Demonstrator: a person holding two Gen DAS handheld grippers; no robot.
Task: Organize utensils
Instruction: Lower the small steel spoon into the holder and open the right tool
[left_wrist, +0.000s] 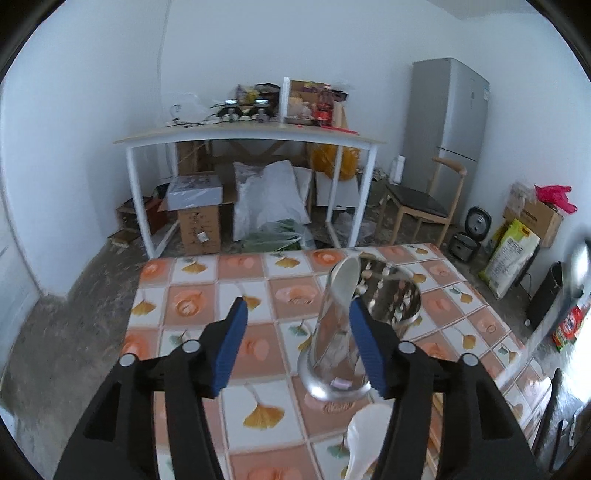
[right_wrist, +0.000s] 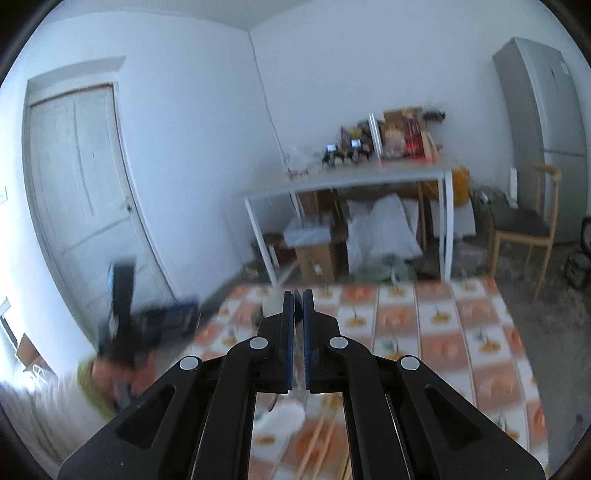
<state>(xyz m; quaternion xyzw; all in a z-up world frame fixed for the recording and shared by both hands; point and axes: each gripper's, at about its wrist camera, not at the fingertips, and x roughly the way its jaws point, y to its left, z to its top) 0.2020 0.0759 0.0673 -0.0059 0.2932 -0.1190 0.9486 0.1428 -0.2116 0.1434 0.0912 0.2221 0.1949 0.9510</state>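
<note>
Left gripper (left_wrist: 295, 343) fingers open beside shiny perforated steel utensil holder (left_wrist: 373, 306) on bench; holder light, stiff, slippery — grip rim. Right gripper (right_wrist: 298, 332) fingers closed on thin pale utensil handle (right_wrist: 272, 304), type unclear.

Cool, even daylight fills the room. The left wrist view is sharp; glare whitens its right edge beyond the fridge (left_wrist: 448, 122). The right wrist view is motion-blurred. Both bend strongly toward dark corners.

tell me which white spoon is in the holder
The far spoon, leaning inside the metal holder; the near spoon lies on the tablecloth.
</note>
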